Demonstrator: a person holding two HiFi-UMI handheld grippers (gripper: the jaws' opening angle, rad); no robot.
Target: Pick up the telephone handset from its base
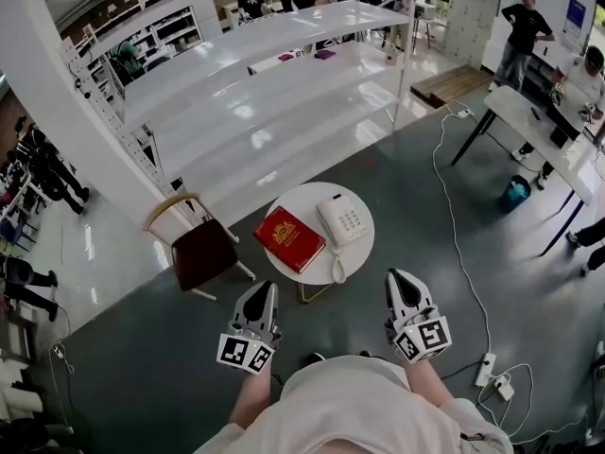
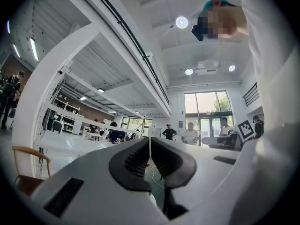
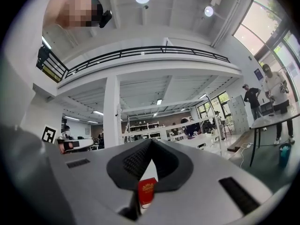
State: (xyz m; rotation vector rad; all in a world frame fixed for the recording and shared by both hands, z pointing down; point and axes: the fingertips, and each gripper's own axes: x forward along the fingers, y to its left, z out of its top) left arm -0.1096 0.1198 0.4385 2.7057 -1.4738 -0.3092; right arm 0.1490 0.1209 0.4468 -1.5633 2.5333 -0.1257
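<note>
A white telephone stands on the small round white table, with its handset resting on the base's left side. A coiled cord hangs toward the near edge. A red book lies beside the phone and also shows low between the jaws as the red book in the right gripper view. My left gripper and right gripper hover short of the table, both shut and holding nothing. In their own views the left gripper and the right gripper have their tips together.
A wooden chair with a dark red seat stands left of the table. Long white shelving runs behind it. A white cable and power strip lie on the floor at right, near a desk and a blue bin. People stand around.
</note>
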